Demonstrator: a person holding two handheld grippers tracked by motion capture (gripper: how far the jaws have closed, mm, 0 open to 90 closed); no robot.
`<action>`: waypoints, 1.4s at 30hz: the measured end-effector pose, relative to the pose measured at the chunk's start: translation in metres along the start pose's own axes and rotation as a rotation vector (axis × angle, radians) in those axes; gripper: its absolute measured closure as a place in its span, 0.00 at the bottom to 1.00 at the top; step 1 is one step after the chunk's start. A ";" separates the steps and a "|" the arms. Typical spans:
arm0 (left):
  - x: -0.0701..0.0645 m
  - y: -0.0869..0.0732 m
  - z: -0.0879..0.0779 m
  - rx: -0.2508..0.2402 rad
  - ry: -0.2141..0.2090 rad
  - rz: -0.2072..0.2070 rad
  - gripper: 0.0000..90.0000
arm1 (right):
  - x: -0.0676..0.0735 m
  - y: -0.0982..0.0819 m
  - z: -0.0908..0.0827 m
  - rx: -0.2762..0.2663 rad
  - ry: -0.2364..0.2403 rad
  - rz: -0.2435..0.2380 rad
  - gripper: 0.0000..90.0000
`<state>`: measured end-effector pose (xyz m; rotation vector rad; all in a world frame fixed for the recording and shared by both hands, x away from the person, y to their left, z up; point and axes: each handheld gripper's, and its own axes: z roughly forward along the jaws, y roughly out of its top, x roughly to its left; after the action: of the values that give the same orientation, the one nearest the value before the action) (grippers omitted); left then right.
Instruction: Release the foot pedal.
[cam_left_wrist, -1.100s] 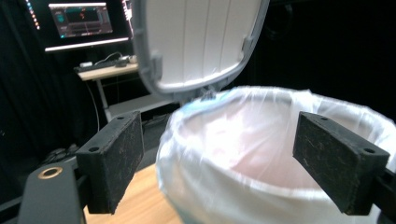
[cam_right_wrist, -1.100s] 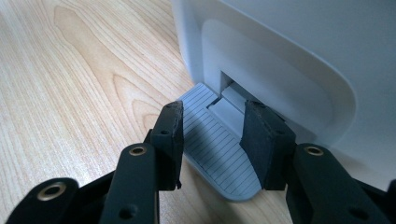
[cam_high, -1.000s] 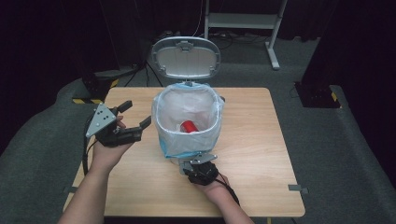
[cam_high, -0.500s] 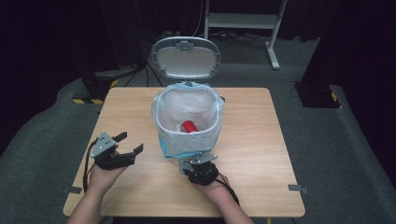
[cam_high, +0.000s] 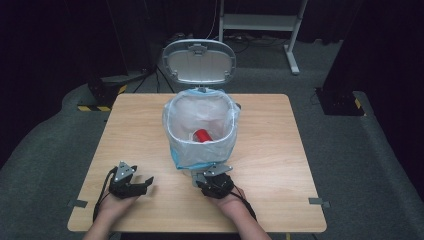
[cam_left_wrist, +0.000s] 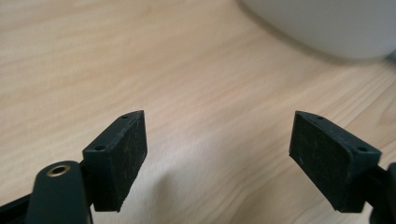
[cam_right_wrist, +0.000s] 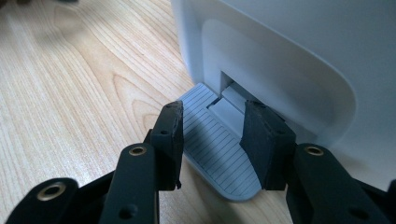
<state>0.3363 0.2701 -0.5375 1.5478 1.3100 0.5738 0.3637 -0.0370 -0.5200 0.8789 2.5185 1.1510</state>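
Looking down from the high view, we see a wooden table (cam_high: 280, 150) with a white pedal bin (cam_high: 201, 131) standing near its centre, its lid (cam_high: 199, 61) swung up and back toward twelve o'clock. A clear liner bag (cam_high: 180, 150) with a blue edge is folded over the bin's rim, and a red object (cam_high: 202, 135) lies inside at the bottom; we cannot tell what it is. At six o'clock from the bin, the right gripper (cam_high: 212, 176) sits low at the bin's base. In the right gripper view its jaws stand partly apart, one on each side of the grey ribbed foot pedal (cam_right_wrist: 215, 149) that sticks out from the bin's front; we cannot tell whether the pads touch the pedal, and they are not closed on it. At about eight o'clock from the bin, well apart from it, the left gripper (cam_high: 137, 185) rests low over bare wood. In the left gripper view its jaws are spread wide with nothing between them, and the bin's white wall (cam_left_wrist: 327, 23) shows at one o'clock.
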 end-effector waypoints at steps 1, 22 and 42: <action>0.000 -0.003 0.002 0.046 0.019 0.021 0.21 | 0.000 0.000 0.000 0.004 0.000 0.004 0.65; -0.002 -0.005 -0.001 0.059 0.016 -0.014 0.23 | 0.005 0.000 -0.015 -0.021 0.008 -0.040 0.51; 0.000 -0.004 0.001 0.066 0.014 -0.042 0.25 | -0.089 -0.046 -0.082 -0.041 -0.255 0.179 0.40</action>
<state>0.3351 0.2698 -0.5412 1.5692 1.3806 0.5201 0.3781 -0.1643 -0.5029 1.1794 2.2409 1.0602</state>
